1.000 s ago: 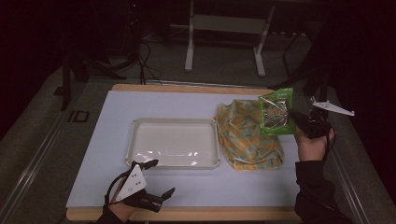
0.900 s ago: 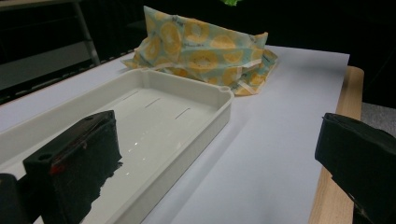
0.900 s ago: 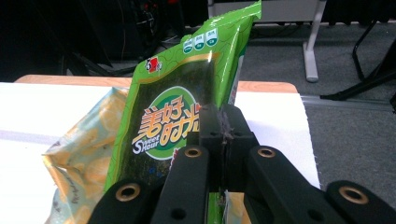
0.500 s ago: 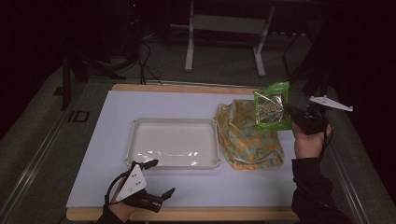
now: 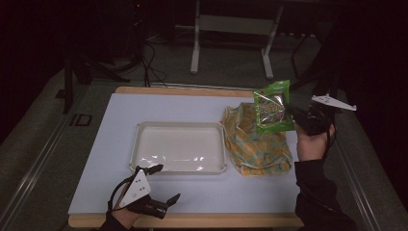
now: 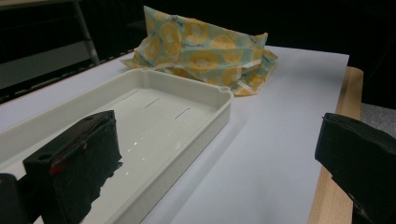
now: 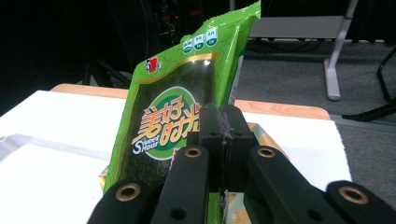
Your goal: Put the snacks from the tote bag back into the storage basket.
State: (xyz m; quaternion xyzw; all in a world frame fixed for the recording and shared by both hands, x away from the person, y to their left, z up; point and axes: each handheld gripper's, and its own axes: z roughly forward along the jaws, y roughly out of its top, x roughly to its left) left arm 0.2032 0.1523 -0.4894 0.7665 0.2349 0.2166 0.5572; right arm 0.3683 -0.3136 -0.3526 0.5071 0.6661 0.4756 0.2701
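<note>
I see the white table (image 5: 192,108) with the cream tray (image 5: 179,144) at its centre and the patterned bag (image 5: 255,139) at 3 o'clock of it. My right gripper (image 7: 223,122) pinches the green snack packet (image 5: 273,107), lifted over the bag. My left gripper (image 5: 161,190), at the tray's 7 o'clock, stands spread, empty.

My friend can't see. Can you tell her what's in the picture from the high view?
The right gripper holds a green snack packet up over a yellow-patterned cloth bag on a white table. A white tray lies left of the bag, and the left gripper rests open near the table's front edge.
</note>
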